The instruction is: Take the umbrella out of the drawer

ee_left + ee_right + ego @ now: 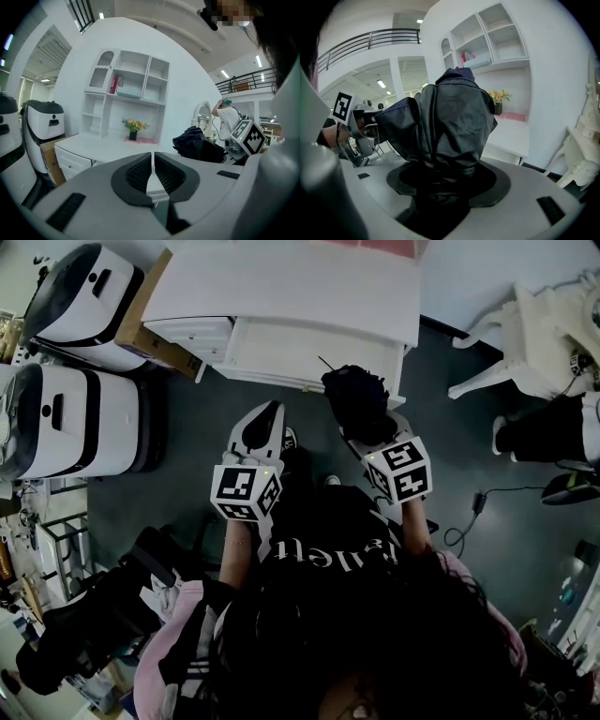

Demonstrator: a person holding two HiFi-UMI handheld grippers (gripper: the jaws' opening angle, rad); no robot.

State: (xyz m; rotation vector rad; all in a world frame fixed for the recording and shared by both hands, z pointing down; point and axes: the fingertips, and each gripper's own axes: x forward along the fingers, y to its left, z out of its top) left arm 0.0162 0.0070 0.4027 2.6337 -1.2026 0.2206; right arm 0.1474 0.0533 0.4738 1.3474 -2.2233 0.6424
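The umbrella (356, 397) is dark and folded up into a crumpled bundle, with a thin tip poking out at the top left. It is in the right gripper (367, 432), whose two jaws are closed on its lower end, and the loose cloth puffs out above them. In the right gripper view the umbrella (445, 117) fills the middle, and the right gripper (440, 183) pinches it at the bottom. From above, the umbrella sits over the front edge of the open drawer (300, 351), up in the air and not lying inside it. The drawer is white and belongs to a white desk (291, 282). The left gripper (261, 427) is just beside the right one, to its left, and does not touch the umbrella. In its own view the left gripper (152, 174) has its jaws pressed together with nothing between them, and the umbrella (197, 143) shows off to the right. On the desk stands a small pot of flowers (134, 126), under a white shelf unit (126, 89). A brown box (150, 324) leans by the desk, next to two white and black machines (70, 418). A white chair (530, 334) stands on the other side.
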